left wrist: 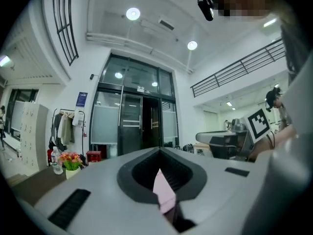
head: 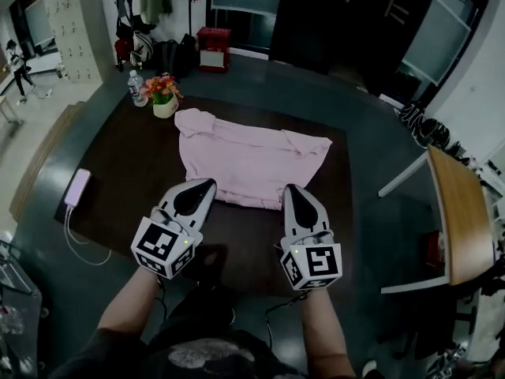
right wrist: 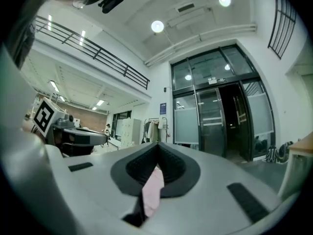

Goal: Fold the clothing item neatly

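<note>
A pale pink garment [head: 248,160] lies spread on the dark table [head: 134,156], collar end at the far left. My left gripper [head: 207,186] and right gripper [head: 289,189] are at its near hem, about a shoulder's width apart, both pointing away from me. In the left gripper view the left gripper [left wrist: 159,153] is shut with a fold of pink cloth [left wrist: 165,195] pinched between its jaws. The right gripper [right wrist: 157,150] is likewise shut on a strip of pink cloth [right wrist: 152,190]. Both gripper views look level across the room, not down at the table.
A pot of flowers [head: 163,97] and a water bottle [head: 136,88] stand at the table's far left corner. A pink power bank [head: 77,188] with a white cable lies at the left edge. A wooden desk [head: 461,204] stands to the right.
</note>
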`<state>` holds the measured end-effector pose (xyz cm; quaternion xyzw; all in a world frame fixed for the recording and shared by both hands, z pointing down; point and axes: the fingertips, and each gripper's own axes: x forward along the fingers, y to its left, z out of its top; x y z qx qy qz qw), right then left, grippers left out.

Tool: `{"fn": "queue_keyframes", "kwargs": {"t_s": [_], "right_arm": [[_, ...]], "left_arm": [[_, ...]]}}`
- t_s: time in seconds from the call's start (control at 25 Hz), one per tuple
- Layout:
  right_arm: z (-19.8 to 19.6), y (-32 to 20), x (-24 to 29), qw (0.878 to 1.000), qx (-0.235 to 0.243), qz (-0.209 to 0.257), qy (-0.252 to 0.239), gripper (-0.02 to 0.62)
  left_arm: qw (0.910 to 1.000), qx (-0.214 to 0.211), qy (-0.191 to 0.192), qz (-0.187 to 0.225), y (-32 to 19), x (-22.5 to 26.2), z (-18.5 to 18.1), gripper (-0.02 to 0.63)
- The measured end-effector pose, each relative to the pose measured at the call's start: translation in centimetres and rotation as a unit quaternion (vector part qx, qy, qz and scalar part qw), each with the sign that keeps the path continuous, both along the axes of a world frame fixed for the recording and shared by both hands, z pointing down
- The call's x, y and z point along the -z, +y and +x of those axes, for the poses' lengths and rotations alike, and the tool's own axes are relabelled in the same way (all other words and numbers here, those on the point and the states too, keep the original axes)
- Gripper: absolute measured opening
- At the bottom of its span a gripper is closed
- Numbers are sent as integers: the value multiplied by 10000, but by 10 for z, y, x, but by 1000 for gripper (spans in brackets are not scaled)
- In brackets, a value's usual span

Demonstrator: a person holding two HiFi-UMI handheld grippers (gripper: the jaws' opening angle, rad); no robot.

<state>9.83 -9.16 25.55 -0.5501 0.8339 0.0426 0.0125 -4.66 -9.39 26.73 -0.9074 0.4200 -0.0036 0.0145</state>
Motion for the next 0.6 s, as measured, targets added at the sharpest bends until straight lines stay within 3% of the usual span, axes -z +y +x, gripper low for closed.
{"fn": "queue_keyframes", "kwargs": {"t_s": [0.16, 0.28, 0.6], "right_arm": [[-8, 53, -17, 9996, -24, -280, -94, -8], [-13, 79, -30, 9992, 22, -352, -195, -8], [-42, 140, -59, 9973, -207, -659, -247, -8]], "left_arm": [[9994, -194, -108, -253, 56, -16, 21, 11], [9985, -245, 49, -491, 74, -28, 31, 11], [9952, -412, 300, -834, 138, -53, 11, 11]]}}
